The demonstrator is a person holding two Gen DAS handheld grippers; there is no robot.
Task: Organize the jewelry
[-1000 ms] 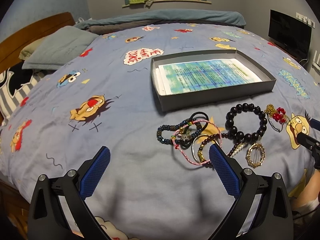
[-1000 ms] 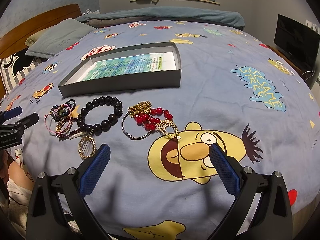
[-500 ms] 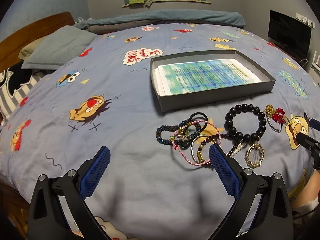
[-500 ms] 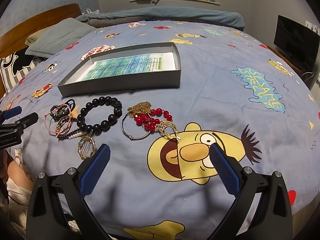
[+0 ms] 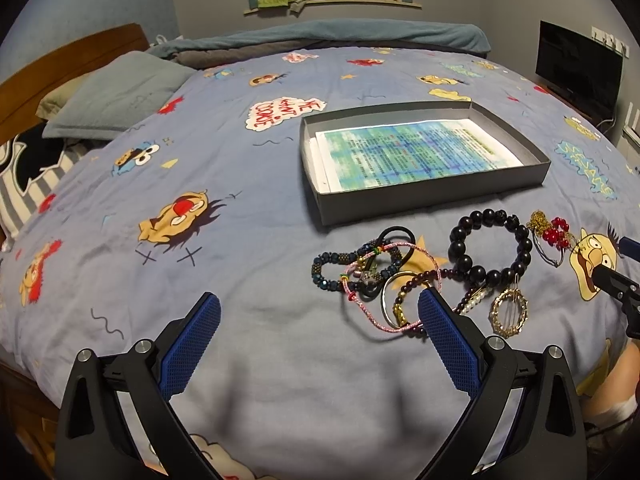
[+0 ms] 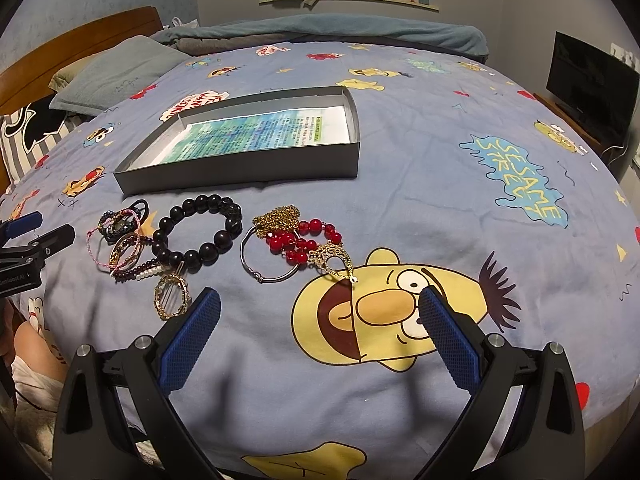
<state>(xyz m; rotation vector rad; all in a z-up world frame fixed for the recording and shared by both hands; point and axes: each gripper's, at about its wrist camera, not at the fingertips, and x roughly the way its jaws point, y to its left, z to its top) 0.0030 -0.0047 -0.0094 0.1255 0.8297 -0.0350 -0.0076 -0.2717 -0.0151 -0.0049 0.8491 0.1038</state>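
Jewelry lies in a loose row on the blue cartoon bedspread. A tangle of thin bracelets [image 5: 372,272] [image 6: 120,240] is at the left, a black bead bracelet [image 5: 490,246] [image 6: 200,232] in the middle, a gold hoop [image 5: 510,314] [image 6: 171,296] in front, and red beads with a gold chain and silver ring [image 5: 552,234] [image 6: 300,240] at the right. A shallow grey box [image 5: 420,196] [image 6: 240,172] with a printed sheet inside lies behind them. My left gripper [image 5: 316,312] is open and empty, just short of the tangle. My right gripper [image 6: 316,312] is open and empty, in front of the red beads.
Pillows [image 5: 116,96] and a wooden headboard [image 5: 72,56] are at the left. A folded blanket [image 5: 328,36] lies at the far end of the bed. A dark TV screen [image 5: 580,64] stands at the right. The bed edge is just below both grippers.
Both grippers have drifted only slightly; the jewelry sits a touch lower and nearer in the right wrist view. Nothing was taken hold of or moved.
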